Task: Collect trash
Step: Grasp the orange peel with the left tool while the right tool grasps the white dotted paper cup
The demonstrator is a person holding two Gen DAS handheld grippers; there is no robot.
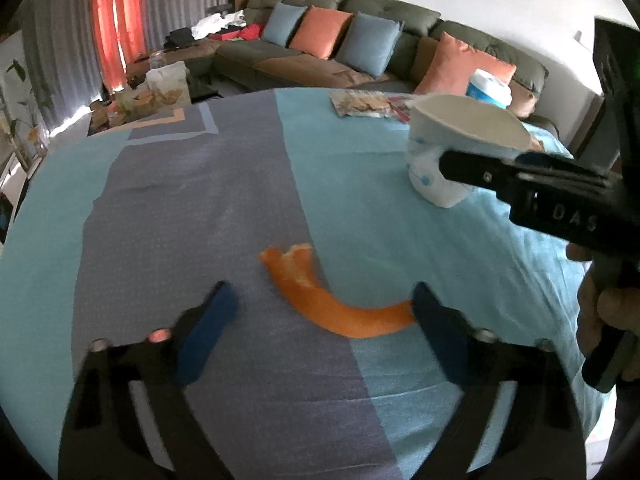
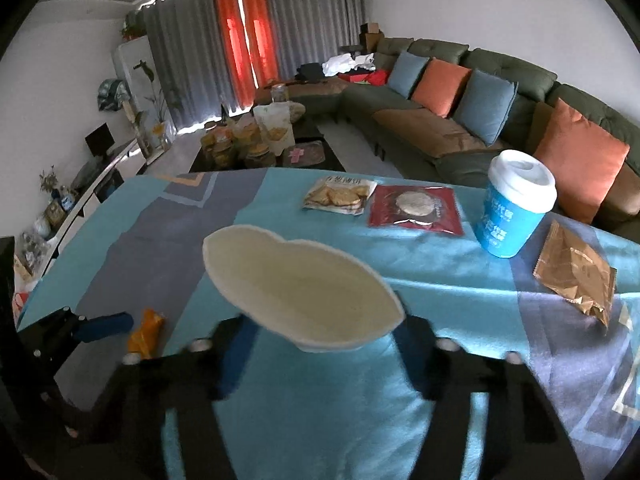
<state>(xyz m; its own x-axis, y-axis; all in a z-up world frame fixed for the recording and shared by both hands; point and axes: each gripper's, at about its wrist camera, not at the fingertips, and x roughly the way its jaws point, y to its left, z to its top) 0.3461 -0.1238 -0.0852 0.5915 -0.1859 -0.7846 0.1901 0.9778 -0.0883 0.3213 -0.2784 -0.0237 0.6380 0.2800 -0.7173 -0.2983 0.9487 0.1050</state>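
Observation:
An orange peel strip lies on the blue and grey tablecloth. My left gripper is open, low over the cloth, its fingers on either side of the peel; the right finger touches the peel's end. My right gripper is shut on a squashed white paper cup, held above the table with its mouth up. The cup and right gripper show at the right of the left wrist view. The peel and a left fingertip show at the lower left of the right wrist view.
On the far side of the table lie a cracker packet, a red snack packet, a blue lidded cup and a crumpled brown wrapper. A sofa with cushions and a cluttered coffee table stand beyond.

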